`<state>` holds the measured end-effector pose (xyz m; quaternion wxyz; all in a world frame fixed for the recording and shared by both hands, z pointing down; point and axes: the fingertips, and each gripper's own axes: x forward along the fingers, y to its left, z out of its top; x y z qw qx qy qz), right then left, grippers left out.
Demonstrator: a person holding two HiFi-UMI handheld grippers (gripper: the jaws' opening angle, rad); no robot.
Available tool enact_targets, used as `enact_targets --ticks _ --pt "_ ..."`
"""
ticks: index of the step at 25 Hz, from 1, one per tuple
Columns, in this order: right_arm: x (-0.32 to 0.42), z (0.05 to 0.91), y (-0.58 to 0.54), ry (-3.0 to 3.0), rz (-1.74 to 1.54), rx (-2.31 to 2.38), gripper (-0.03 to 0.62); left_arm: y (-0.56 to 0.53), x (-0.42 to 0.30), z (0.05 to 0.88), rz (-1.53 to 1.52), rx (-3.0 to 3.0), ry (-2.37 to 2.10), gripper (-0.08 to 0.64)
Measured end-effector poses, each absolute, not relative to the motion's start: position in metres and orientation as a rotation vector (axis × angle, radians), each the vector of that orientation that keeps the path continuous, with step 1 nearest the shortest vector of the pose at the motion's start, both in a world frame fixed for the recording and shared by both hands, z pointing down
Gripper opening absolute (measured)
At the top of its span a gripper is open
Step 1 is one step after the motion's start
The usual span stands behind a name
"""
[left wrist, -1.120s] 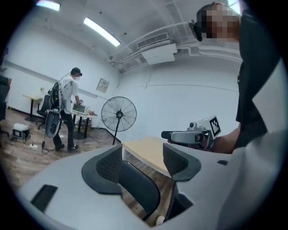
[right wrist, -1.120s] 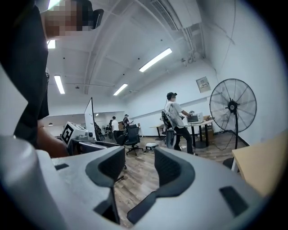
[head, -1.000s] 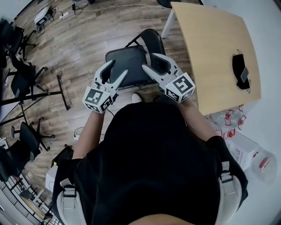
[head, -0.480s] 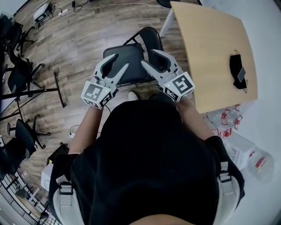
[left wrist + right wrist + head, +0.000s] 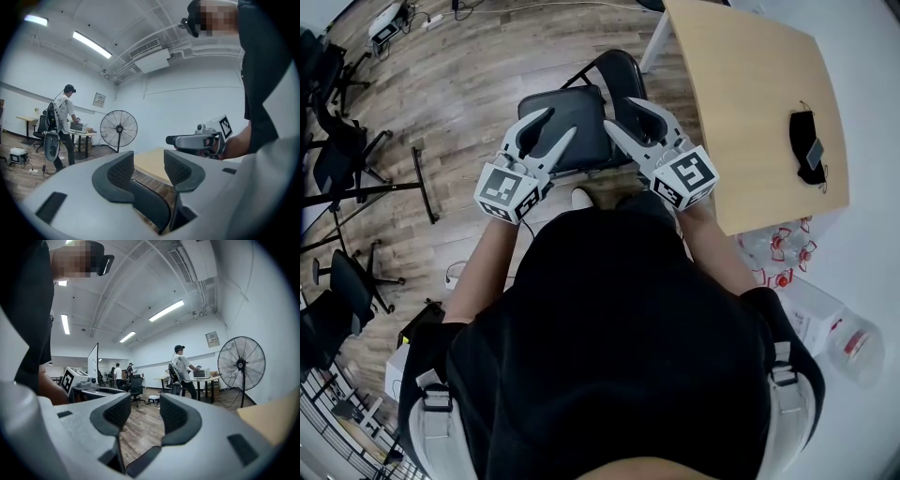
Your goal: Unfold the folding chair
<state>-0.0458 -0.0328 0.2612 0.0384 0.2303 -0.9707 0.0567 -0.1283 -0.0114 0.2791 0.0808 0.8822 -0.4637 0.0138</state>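
Observation:
A black folding chair stands on the wood floor in front of me, seat point(image 5: 572, 131) flat and backrest point(image 5: 619, 75) beyond it. My left gripper point(image 5: 560, 122) reaches over the seat's left part; its jaws are shut on the seat edge, a dark band point(image 5: 145, 206) low between them point(image 5: 149, 171). Over the seat's right side, my right gripper point(image 5: 619, 114) has its jaws closing. A dark chair edge point(image 5: 140, 464) lies deep between them point(image 5: 145, 416), with the pads apart and floor showing through the gap.
A light wooden table point(image 5: 750, 103) stands close on the right with a black item point(image 5: 811, 150) on it. Office chairs point(image 5: 337, 159) line the left. Bags lie by my right side point(image 5: 787, 262). A floor fan point(image 5: 118, 129) and a person point(image 5: 63, 122) are farther off.
The left gripper's jaws have drawn together on the seat edge. The right gripper's jaws have narrowed a little. Both hands stay in about the same place over the chair.

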Motion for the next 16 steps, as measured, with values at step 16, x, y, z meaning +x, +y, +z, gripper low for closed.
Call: enact_targets --ticks 16 --pt "-0.0526 0.2645 -0.0308 -2.952 0.176 0.652 0.190 -0.0077 -0.1263 0.2813 0.059 2.641 -1.381 0.196"
